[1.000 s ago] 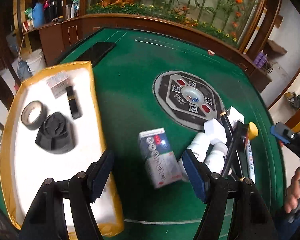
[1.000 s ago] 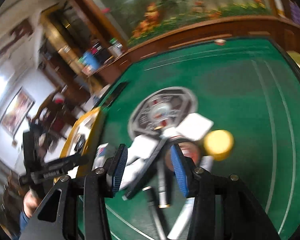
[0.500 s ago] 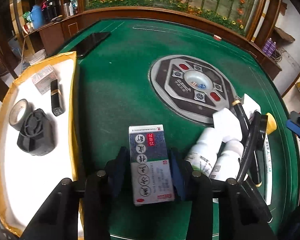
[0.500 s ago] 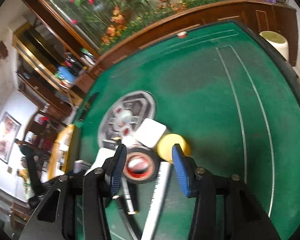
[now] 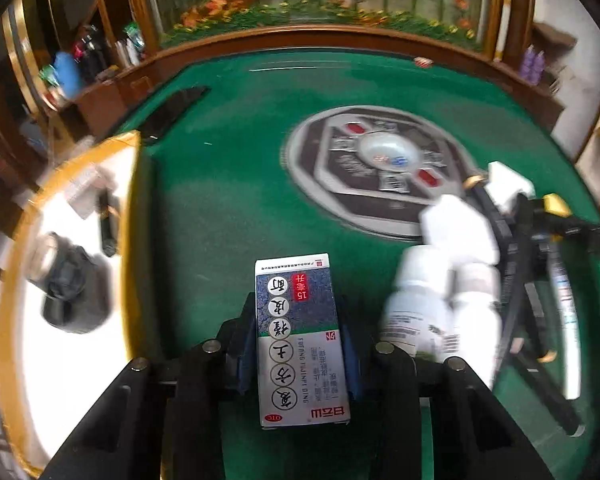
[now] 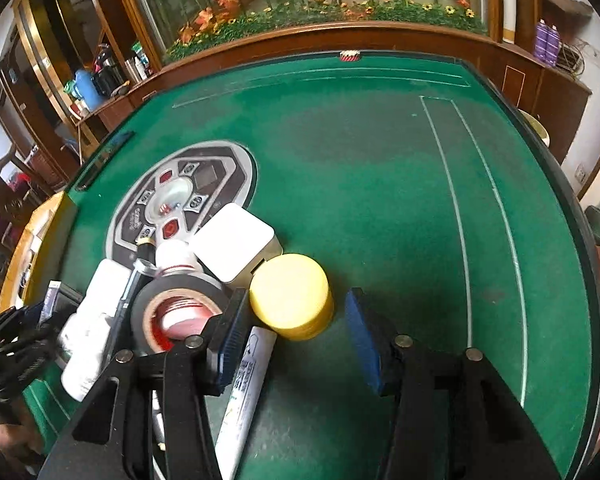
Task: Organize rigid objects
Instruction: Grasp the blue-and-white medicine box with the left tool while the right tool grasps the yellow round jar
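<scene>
Blue-padded left gripper [image 5: 298, 346] jaws closing on medicine box [image 5: 300, 340]; right gripper [image 6: 296, 330] jaws open around yellow cap [image 6: 291, 296].

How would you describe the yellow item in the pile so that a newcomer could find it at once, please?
On the green table, find the round grey control panel. The clutter lies beside it; at its open-felt edge sits the yellow puck, next to a white cube: the only yellow, squat round piece there.

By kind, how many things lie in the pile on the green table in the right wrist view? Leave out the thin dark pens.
White plastic bottles: 2
White square box: 1
Yellow round tub: 1
Black tape roll: 1
White marker pen: 1
Total: 6
</scene>
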A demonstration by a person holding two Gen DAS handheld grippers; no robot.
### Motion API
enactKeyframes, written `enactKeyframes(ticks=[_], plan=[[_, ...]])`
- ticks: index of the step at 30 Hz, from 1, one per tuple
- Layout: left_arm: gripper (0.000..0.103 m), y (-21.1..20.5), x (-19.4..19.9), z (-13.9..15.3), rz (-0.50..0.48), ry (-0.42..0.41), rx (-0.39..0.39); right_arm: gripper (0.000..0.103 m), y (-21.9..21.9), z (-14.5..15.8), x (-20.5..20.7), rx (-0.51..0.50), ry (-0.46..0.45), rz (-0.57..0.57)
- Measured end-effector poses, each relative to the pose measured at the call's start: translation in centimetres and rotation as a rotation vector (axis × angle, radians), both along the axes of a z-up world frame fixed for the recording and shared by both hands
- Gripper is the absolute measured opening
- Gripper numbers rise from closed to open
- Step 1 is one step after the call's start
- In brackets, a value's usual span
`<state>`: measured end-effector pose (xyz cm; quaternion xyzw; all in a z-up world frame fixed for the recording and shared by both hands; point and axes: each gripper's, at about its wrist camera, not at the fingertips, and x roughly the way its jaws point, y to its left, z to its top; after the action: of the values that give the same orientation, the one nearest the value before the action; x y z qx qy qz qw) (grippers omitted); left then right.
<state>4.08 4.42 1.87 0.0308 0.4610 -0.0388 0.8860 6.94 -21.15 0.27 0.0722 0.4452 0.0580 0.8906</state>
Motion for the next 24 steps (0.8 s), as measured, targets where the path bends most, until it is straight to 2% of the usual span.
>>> enactKeyframes(ticks=[2, 3, 8, 16, 24], plan=[[0.038, -0.3, -0.2, 0.0, -0.008, -0.007, 0.003, 0.048, 0.1, -0.7, 0.3, -0.017, 0.01, 0.009], [0.038, -0.4, -0.3, 0.0, -0.013, -0.006, -0.004, 0.041, 0.1, -0.7, 0.3, -0.02, -0.003, 0.005], [0.038, 0.0, -0.8, 0.4, -0.01, -0.007, -0.058, 0.041, -0.6, -0.1, 0.0, 0.006, -0.011, -0.025], [0.038, 0.1, -2.0, 1.8, -0.004, -0.044, -0.087, 0.041, -1.2, 2.1, -1.1, 0.062, -0.074, -0.041], [0.038, 1.6, -3.1, 4.5, 0.017, -0.097, -0.139, 0.041, 0.1, 3.7, -2.4, 0.119, -0.125, 0.024]])
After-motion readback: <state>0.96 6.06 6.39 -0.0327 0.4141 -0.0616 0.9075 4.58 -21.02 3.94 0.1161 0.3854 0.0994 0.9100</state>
